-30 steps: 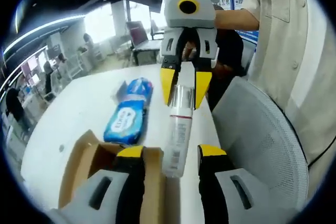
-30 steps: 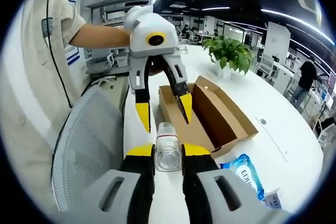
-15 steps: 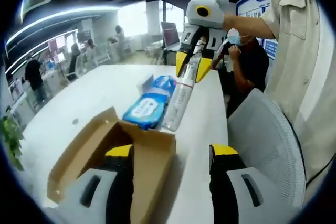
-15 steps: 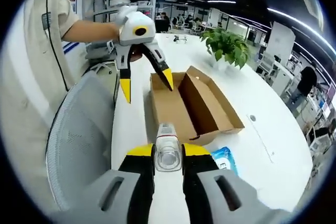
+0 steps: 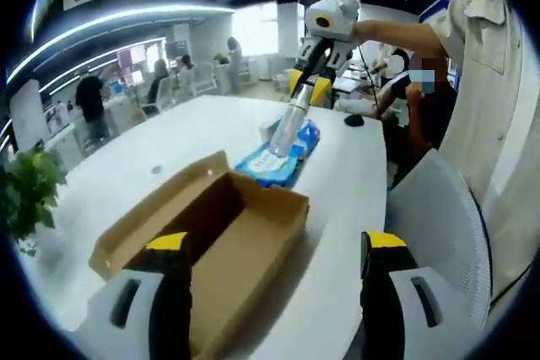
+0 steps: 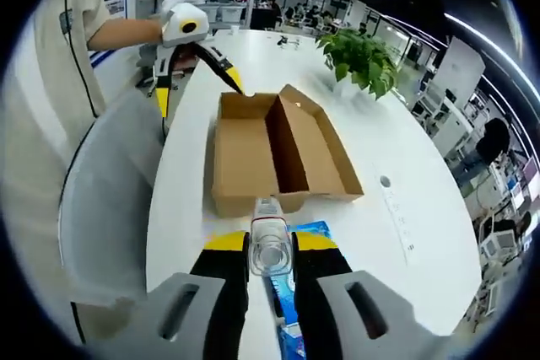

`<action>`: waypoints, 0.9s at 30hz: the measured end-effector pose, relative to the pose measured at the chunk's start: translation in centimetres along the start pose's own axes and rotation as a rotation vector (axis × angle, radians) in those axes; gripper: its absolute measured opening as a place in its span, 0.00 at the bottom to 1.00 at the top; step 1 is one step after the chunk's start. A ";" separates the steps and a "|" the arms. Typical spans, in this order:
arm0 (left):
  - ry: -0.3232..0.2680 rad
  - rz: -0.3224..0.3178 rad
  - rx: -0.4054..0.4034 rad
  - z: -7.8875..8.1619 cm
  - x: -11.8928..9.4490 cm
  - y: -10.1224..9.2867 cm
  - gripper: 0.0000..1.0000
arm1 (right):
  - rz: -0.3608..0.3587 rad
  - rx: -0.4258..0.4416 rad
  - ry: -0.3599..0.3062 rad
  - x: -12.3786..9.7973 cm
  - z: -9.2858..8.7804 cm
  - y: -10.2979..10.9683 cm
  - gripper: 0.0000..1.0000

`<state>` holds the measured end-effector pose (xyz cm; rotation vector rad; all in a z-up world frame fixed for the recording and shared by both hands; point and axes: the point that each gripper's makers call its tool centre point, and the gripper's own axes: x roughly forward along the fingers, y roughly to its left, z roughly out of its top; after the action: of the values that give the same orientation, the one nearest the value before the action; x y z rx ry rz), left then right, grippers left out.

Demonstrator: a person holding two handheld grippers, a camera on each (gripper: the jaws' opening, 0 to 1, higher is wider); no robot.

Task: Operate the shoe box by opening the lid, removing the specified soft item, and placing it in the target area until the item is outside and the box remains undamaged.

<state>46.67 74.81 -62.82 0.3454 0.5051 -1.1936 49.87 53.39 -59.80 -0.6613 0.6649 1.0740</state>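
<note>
The open cardboard shoe box (image 5: 221, 227) (image 6: 253, 153) lies on the white table, its inside bare as far as I can see. My right gripper (image 6: 270, 246) (image 5: 304, 83) is shut on a clear plastic bottle (image 6: 270, 240) (image 5: 289, 122), which hangs over a blue wipes pack (image 5: 284, 154) (image 6: 309, 229) beyond the box's short end. My left gripper (image 5: 277, 246) (image 6: 198, 90) is open wide and holds nothing, at the opposite end of the box and above it.
A grey mesh chair (image 5: 443, 217) (image 6: 101, 200) stands against the table's near side, with the person in a beige shirt (image 5: 498, 107) behind it. A potted plant (image 6: 364, 58) (image 5: 29, 196) sits on the table past the box. Other people are at desks in the background.
The two grippers have drawn far apart. The right one carried the bottle away from the box to above the wipes pack. The left one pulled back past the box's other end, still open.
</note>
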 end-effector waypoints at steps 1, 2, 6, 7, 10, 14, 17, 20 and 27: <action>0.000 0.008 -0.008 -0.1 -0.1 0.1 0.87 | 0.001 -0.007 0.013 0.0 -0.2 -0.4 0.16; 0.001 0.016 -0.015 -0.2 -0.2 0.2 0.88 | 0.003 -0.011 0.023 0.1 -0.4 -0.7 0.16; -0.012 0.051 -0.056 -0.4 -0.8 0.5 0.92 | 0.008 -0.026 0.059 0.3 -1.0 -2.4 0.16; -0.014 0.057 -0.063 -0.4 -0.9 0.6 0.93 | 0.010 -0.029 0.066 0.3 -1.1 -2.7 0.16; -0.014 0.076 -0.076 -0.7 -1.3 0.6 0.95 | 0.012 -0.040 0.093 0.6 -1.4 -4.1 0.16; -0.025 0.111 -0.096 -0.8 -1.8 0.8 0.98 | 0.015 -0.056 0.131 0.9 -2.1 -5.5 0.16; -0.028 0.137 -0.115 -1.0 -2.2 1.1 1.00 | 0.020 -0.069 0.166 1.3 -2.6 -6.5 0.16; -0.027 0.157 -0.119 -1.2 -2.6 1.3 1.00 | 0.029 -0.068 0.197 1.8 -3.2 -7.7 0.16; -0.038 0.208 -0.148 -1.6 -3.6 1.8 1.00 | 0.056 -0.094 0.285 3.3 -4.9 -9.5 0.16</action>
<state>47.04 79.09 -62.17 0.2420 0.5089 -0.9542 59.06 48.42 -63.88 -0.8920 0.8866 1.0774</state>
